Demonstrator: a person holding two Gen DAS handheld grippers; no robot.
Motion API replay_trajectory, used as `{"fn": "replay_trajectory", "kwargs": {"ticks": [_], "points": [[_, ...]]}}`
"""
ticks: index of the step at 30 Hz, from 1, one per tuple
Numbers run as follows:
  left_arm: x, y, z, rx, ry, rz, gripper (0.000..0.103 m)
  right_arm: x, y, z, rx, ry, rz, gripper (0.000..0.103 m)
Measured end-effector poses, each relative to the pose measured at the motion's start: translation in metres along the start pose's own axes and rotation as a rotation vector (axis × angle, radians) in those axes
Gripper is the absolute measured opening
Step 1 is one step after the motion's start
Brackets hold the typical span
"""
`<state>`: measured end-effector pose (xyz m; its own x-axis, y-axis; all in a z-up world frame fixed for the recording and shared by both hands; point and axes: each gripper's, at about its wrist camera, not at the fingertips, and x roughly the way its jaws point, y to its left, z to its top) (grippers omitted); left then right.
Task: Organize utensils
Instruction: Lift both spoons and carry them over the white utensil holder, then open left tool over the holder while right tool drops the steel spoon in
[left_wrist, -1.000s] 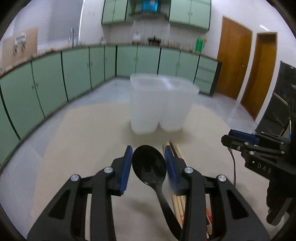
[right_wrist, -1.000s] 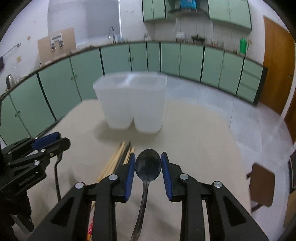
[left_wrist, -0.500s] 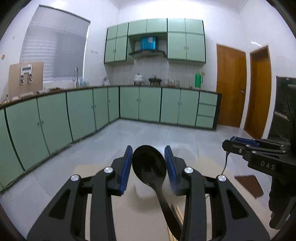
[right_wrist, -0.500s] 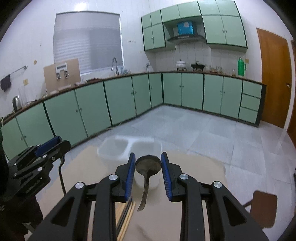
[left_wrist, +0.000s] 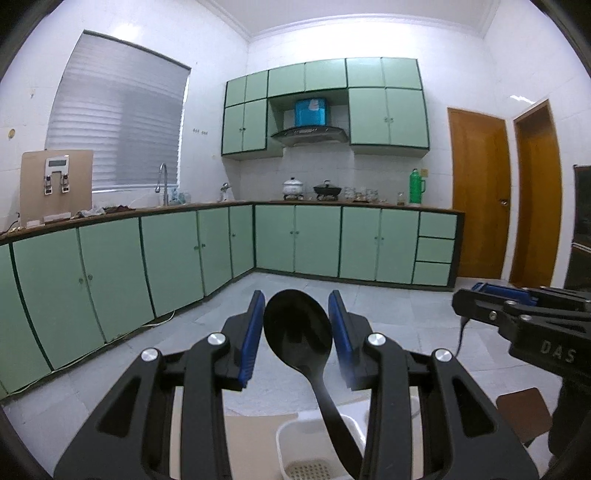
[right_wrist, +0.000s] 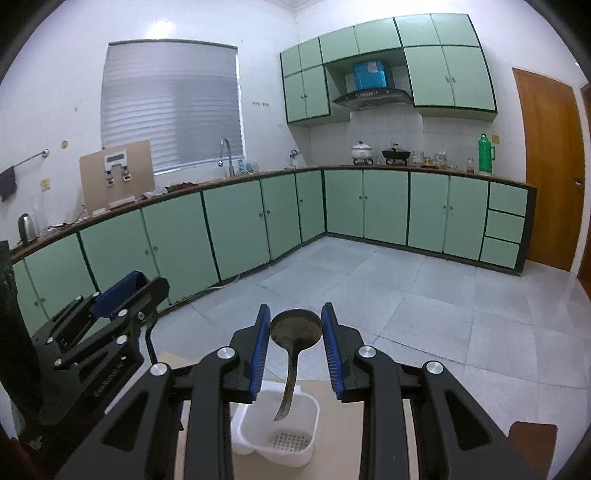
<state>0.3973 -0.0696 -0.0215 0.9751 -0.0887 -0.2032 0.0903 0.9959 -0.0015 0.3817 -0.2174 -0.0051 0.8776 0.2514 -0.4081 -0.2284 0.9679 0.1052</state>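
Note:
My left gripper is shut on the bowl of a black plastic spoon; its handle hangs down over a white plastic utensil holder with a perforated bottom. My right gripper is shut on the bowl of a metal spoon; its handle points down into the same white holder. Both grippers are held high above the beige table, side by side. The right gripper shows in the left wrist view, the left gripper in the right wrist view.
Green kitchen cabinets line the far walls beyond a grey tiled floor. A brown stool seat stands right of the table. Wooden doors are at the far right.
Both grippers have risen and tilted up with their spoons. The table and chopsticks dropped out of view; the white holder now lies low under the hanging handles.

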Motion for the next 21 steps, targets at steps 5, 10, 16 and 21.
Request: {"fn": "replay_trajectory", "kwargs": {"ticks": [5, 10, 16, 21], "points": [[0.040, 0.001, -0.022, 0.016, 0.059, 0.037, 0.034, 0.035, -0.004, -0.021, 0.006, 0.086, -0.023, 0.028], [0.052, 0.012, -0.047, 0.016, 0.115, 0.032, 0.034, 0.051, -0.005, -0.040, -0.002, 0.139, -0.022, 0.028], [0.043, 0.025, -0.057, 0.006, 0.140, 0.020, 0.045, 0.057, -0.006, -0.053, 0.000, 0.171, -0.015, 0.031], [0.026, 0.032, -0.054, 0.006, 0.141, 0.016, 0.052, 0.045, -0.007, -0.059, 0.006, 0.169, -0.027, 0.043]]}}
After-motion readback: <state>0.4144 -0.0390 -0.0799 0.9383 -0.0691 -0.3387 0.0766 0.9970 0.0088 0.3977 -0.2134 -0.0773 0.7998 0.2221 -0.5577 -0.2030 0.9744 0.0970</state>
